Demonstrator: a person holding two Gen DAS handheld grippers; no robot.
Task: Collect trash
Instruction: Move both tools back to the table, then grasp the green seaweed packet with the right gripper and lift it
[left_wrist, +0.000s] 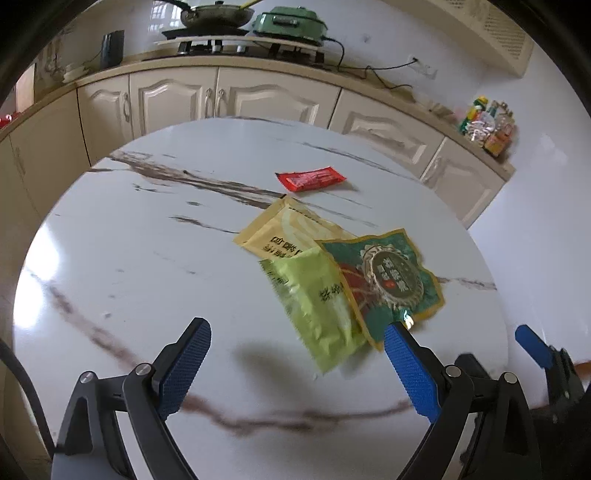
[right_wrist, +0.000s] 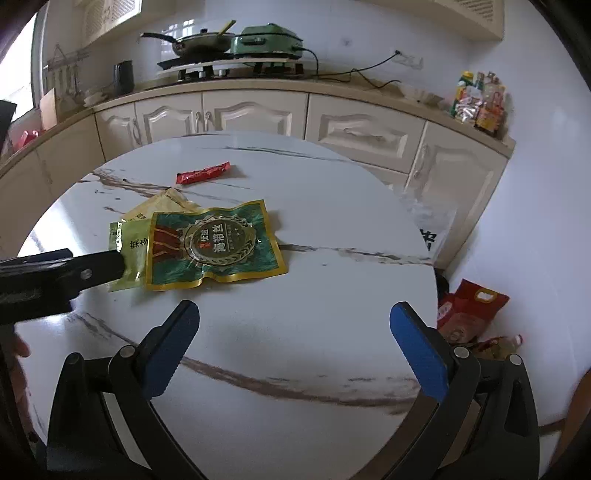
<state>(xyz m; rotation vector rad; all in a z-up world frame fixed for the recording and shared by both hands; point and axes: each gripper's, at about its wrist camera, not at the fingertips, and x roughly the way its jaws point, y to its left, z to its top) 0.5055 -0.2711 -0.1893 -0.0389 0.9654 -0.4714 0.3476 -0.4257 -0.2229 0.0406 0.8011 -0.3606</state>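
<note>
A marble table (right_wrist: 314, 314) stood before cream cabinets (right_wrist: 251, 114), with a pan (right_wrist: 201, 40) and green cooker (right_wrist: 269, 40) on the counter at twelve o'clock, bottles (right_wrist: 478, 101) at two o'clock, and a red bag (right_wrist: 469, 306) on the floor at three o'clock.

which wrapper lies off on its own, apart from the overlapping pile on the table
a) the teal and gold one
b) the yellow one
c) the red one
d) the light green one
c: the red wrapper lies alone farther back on the marble table, while the teal and gold wrapper, the light green wrapper and the yellow wrapper overlap one another.
</note>
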